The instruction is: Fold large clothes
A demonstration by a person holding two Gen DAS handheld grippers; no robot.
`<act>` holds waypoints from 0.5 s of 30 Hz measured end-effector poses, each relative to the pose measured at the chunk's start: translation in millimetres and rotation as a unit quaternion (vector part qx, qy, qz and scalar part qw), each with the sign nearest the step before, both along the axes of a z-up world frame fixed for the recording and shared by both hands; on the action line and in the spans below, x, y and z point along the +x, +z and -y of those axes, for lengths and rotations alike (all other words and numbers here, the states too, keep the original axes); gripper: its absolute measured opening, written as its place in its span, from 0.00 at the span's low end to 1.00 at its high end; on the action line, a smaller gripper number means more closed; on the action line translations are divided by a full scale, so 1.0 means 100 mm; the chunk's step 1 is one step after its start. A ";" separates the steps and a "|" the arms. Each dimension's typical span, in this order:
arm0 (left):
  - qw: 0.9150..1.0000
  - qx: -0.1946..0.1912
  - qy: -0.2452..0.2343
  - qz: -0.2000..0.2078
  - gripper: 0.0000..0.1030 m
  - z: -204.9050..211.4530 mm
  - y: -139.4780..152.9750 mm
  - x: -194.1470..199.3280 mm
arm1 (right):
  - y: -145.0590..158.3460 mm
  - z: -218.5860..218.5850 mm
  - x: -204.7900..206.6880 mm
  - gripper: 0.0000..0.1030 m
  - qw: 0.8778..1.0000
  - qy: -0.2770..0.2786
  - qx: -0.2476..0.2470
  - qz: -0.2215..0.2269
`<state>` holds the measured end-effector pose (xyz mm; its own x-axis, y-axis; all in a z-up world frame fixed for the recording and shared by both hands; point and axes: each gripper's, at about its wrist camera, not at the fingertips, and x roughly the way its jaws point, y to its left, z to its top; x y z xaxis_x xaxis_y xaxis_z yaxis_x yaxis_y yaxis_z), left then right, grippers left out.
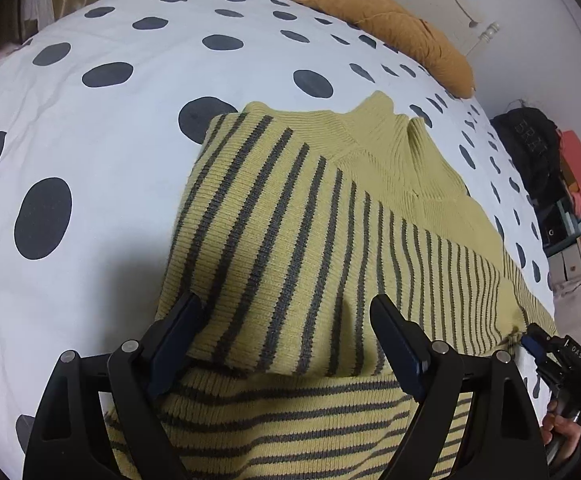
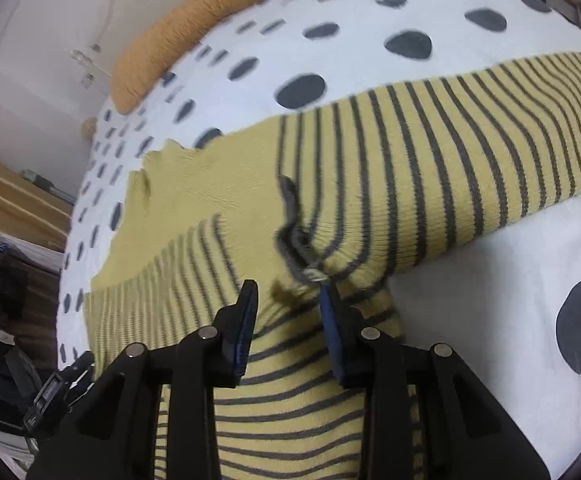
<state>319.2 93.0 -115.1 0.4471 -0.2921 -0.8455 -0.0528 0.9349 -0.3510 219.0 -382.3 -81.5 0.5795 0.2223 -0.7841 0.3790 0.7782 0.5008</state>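
Sweater (image 1: 322,216), yellow with grey stripes, lies on dotted bed cover (image 1: 90,140). Left tool (image 1: 286,320) spread wide above folded sleeve. Right tool (image 2: 286,292) parted, cuff (image 2: 310,268) touching one finger.

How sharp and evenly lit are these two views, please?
Left wrist: sharp knit on the sweater, soft shadow on the bed left of it, strong fisheye bulge. Right wrist: motion blur smears the pillow and far dots; light flat, no glare.
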 end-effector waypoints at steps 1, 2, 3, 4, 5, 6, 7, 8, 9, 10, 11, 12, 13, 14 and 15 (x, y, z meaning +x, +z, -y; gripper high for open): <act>1.000 -0.003 0.001 -0.001 0.84 -0.01 0.00 0.00 | 0.00 -0.03 0.05 0.34 1.000 0.010 0.003 -0.001; 1.000 -0.004 0.001 -0.003 0.84 -0.01 0.01 0.00 | -0.04 -0.06 0.15 0.34 1.000 0.019 0.003 -0.009; 1.000 -0.004 0.002 -0.004 0.84 -0.01 0.01 0.00 | -0.07 -0.07 0.21 0.34 1.000 0.022 0.001 -0.013; 1.000 -0.005 0.001 -0.005 0.84 -0.01 0.02 0.00 | -0.08 -0.09 0.28 0.33 1.000 0.025 -0.002 -0.012; 1.000 -0.006 0.000 -0.006 0.84 -0.02 0.03 -0.01 | -0.11 -0.12 0.37 0.27 0.999 0.034 -0.016 -0.017; 1.000 -0.006 -0.001 -0.008 0.84 -0.03 0.04 -0.01 | -0.12 -0.14 0.44 0.05 0.998 0.035 -0.039 -0.027; 1.000 -0.008 -0.003 -0.009 0.84 -0.04 0.06 -0.01 | -0.10 -0.14 0.48 0.05 0.997 0.034 -0.060 -0.033; 1.000 -0.010 -0.001 -0.010 0.84 -0.07 0.08 -0.02 | -0.06 -0.11 0.49 0.05 0.997 0.030 -0.067 -0.029; 1.000 -0.014 0.001 -0.009 0.84 -0.10 0.10 -0.03 | 0.03 -0.08 0.47 0.05 0.996 0.020 -0.082 -0.022; 1.000 -0.016 0.003 -0.006 0.84 -0.13 0.12 -0.05 | 0.12 -0.05 0.45 0.05 0.995 0.018 -0.095 -0.014; 1.000 -0.019 0.008 -0.003 0.84 -0.16 0.14 -0.06 | 0.18 -0.03 0.42 0.05 0.994 0.017 -0.111 -0.008; 1.000 -0.020 0.014 0.000 0.84 -0.19 0.15 -0.06 | 0.20 0.00 0.39 0.05 0.990 0.011 -0.139 -0.012; 1.000 -0.020 0.019 0.001 0.84 -0.21 0.15 -0.06 | 0.17 0.04 0.37 0.05 0.988 0.009 -0.155 -0.022; 0.999 -0.021 0.025 0.000 0.84 -0.23 0.14 -0.06 | 0.08 0.09 0.36 0.05 0.987 0.008 -0.155 -0.035; 0.999 -0.024 0.027 -0.003 0.84 -0.23 0.13 -0.05 | -0.05 0.15 0.36 0.06 0.989 0.010 -0.138 -0.051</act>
<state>314.1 115.8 -102.1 0.4584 -0.3075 -0.8339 -0.1049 0.9129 -0.3944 255.2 -397.8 -86.9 0.4924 0.0025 -0.8704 0.3988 0.8882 0.2281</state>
